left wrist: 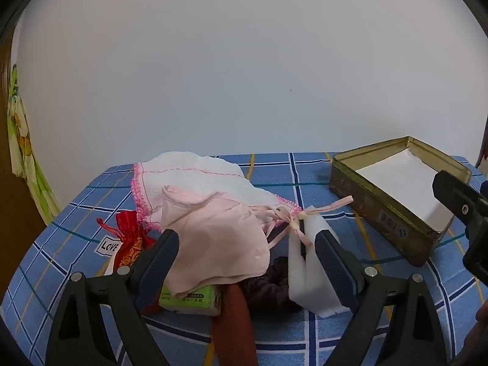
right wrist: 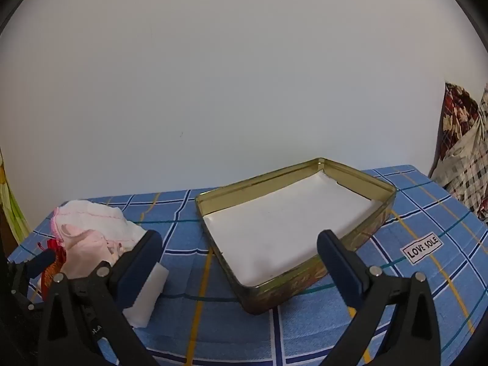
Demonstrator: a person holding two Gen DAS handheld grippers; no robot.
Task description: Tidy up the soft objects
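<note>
A heap of soft things lies on the blue checked cloth: a pink fabric piece (left wrist: pixel 213 238) with ribbons, a white cloth with pink trim (left wrist: pixel 195 177), a red pouch (left wrist: pixel 131 238), a green tissue pack (left wrist: pixel 189 297), a dark scrunchie (left wrist: pixel 268 286) and white foam blocks (left wrist: pixel 308 262). My left gripper (left wrist: pixel 247 244) stands open around the pink piece and the foam, pads not pressing. In the right wrist view my right gripper (right wrist: pixel 239 245) hangs open over the near edge of the gold tin (right wrist: pixel 360 180), which is lined with white paper. The heap (right wrist: pixel 88 238) and foam (right wrist: pixel 149 289) lie to its left.
A white wall stands close behind the table. A "LOVE SOLE" label (right wrist: pixel 422 248) is on the cloth right of the tin. Patterned bedding (right wrist: pixel 463 152) is piled at the far right, and a green curtain (left wrist: pixel 21 140) hangs at the left. A brown strap (left wrist: pixel 235 323) lies near me.
</note>
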